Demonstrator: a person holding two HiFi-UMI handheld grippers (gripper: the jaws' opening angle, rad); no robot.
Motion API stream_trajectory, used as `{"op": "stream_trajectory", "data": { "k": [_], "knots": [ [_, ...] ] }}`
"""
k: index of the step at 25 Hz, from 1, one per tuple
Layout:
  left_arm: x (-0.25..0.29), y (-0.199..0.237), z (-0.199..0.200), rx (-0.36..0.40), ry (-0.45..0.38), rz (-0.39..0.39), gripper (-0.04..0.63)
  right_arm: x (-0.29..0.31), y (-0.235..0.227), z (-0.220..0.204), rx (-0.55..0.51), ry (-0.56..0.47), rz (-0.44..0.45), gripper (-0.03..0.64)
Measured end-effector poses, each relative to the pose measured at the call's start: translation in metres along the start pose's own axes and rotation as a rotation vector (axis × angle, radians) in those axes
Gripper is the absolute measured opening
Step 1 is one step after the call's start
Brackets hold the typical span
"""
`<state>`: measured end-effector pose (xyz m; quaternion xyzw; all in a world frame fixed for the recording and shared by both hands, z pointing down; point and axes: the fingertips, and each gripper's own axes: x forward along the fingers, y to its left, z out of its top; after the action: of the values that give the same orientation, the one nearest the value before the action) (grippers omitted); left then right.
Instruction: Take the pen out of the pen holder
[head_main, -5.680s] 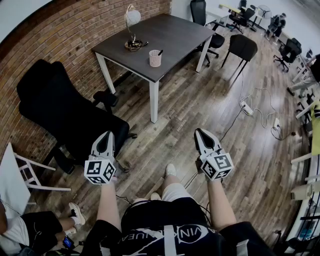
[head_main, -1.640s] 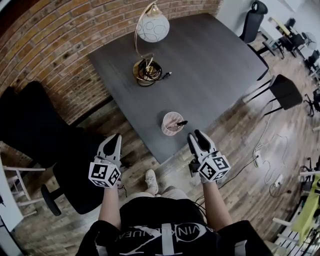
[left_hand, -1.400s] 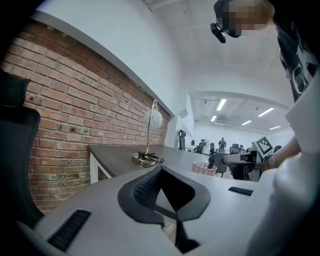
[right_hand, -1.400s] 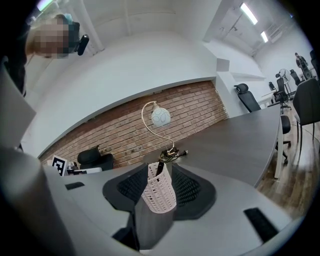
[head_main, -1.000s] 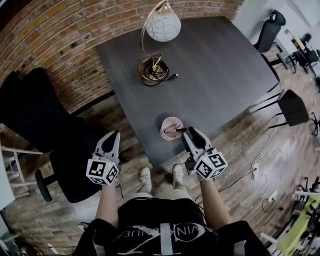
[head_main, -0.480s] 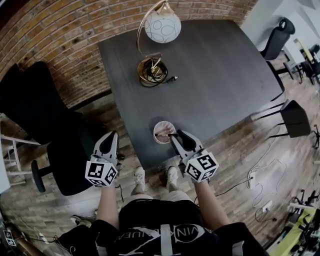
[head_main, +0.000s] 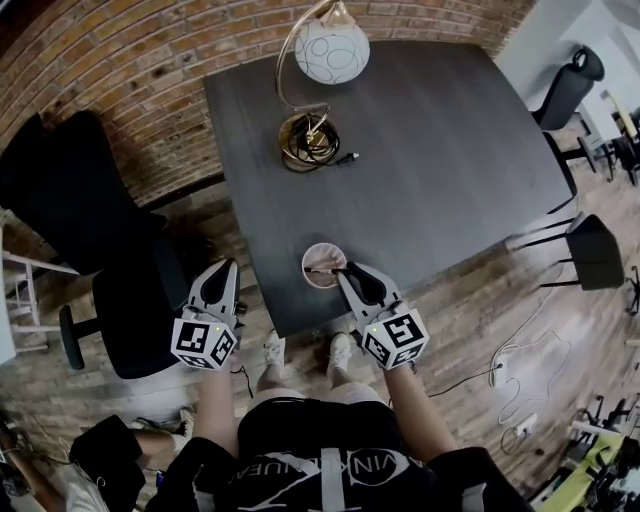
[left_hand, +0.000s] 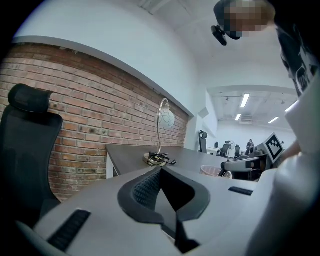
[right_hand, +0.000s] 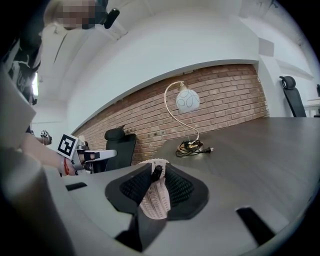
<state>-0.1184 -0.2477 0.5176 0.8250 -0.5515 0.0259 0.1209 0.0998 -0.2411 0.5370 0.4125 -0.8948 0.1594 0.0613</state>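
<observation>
At centre frame, on the near edge of the dark tabletop (head_main: 430, 130): a pink holder (head_main: 318, 256), upright, with the black pen (head_main: 327, 270) inside, tilted toward the right of the frame. Right gripper (head_main: 343, 271) just right of the holder, its fingers (right_hand: 136, 186) newly closed in to a narrow gap and pinching the pen's top at their tips, the holder's ribbed wall directly below. Lower left of the holder, off the tabletop's edge: left gripper (head_main: 228, 266), fingers (left_hand: 147, 187) together and holding nothing, beside a black chair (head_main: 90, 200). At top of frame, toward the tabletop's far side: globe lamp (head_main: 331, 50) on a curved stem, cord (head_main: 310, 140) coiled on its base. Along the upper left, a brick wall (head_main: 120, 60). Lower down, wood floor (head_main: 480, 330) and the person's shoes (head_main: 274, 350).
</observation>
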Motion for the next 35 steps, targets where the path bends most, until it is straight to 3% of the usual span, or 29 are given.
{"op": "stream_trajectory", "data": {
  "k": [15,35],
  "knots": [
    [-0.003,0.002,-0.007,-0.016,0.001,0.060,0.014,0.006,-0.004,0.007,-0.037,0.007,0.052,0.060],
    [-0.007,0.003,0.007,0.004,-0.015,0.068,0.014,-0.004,0.000,0.032,-0.047,-0.038,0.107,0.058]
  ]
}}
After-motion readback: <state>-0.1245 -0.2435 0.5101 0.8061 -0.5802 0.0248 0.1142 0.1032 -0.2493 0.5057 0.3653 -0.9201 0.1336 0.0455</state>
